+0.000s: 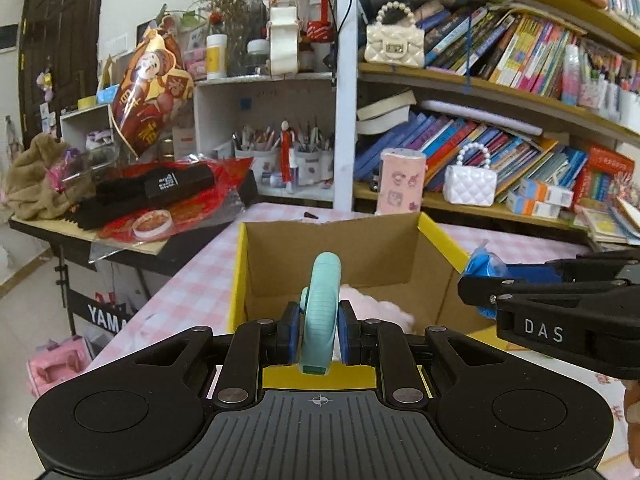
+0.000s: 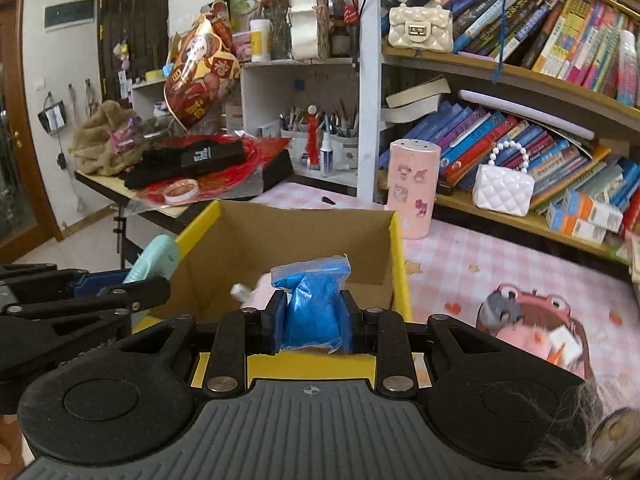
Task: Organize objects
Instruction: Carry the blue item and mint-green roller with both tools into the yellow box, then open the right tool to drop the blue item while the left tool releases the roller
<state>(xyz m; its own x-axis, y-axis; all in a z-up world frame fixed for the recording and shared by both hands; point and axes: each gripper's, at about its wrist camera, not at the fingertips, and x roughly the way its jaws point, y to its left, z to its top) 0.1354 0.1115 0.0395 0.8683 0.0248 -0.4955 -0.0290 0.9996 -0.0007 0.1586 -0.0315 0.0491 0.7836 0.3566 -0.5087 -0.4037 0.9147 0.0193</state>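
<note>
The open brown cardboard box with yellow outer walls (image 1: 400,248) stands on the pink-and-white checked tablecloth (image 1: 188,280), and something soft and pale pink (image 1: 376,308) lies on its floor. Just above the box's near wall, the left gripper (image 1: 319,334) is clamped on a mint-green ribbed plastic object with a rounded top (image 1: 320,312), held upright between its 2 blue pads. Beside it on the right, the right gripper (image 2: 313,322) pinches a small clear zip bag filled with blue material (image 2: 312,304), also over the near edge of the box; in the left wrist view this bag shows at the box's right wall. The 2 grippers sit near each other, side by side. Behind the box, a tall pink container with cartoon stickers (image 2: 412,188) stands on the cloth. To the right lies a pink plush toy with a wide mouth (image 2: 532,320). Further back, wooden shelves packed with books (image 2: 520,120) carry 2 quilted handbags with pearl handles, 1 cream (image 2: 420,28) and 1 white (image 2: 502,188).
</note>
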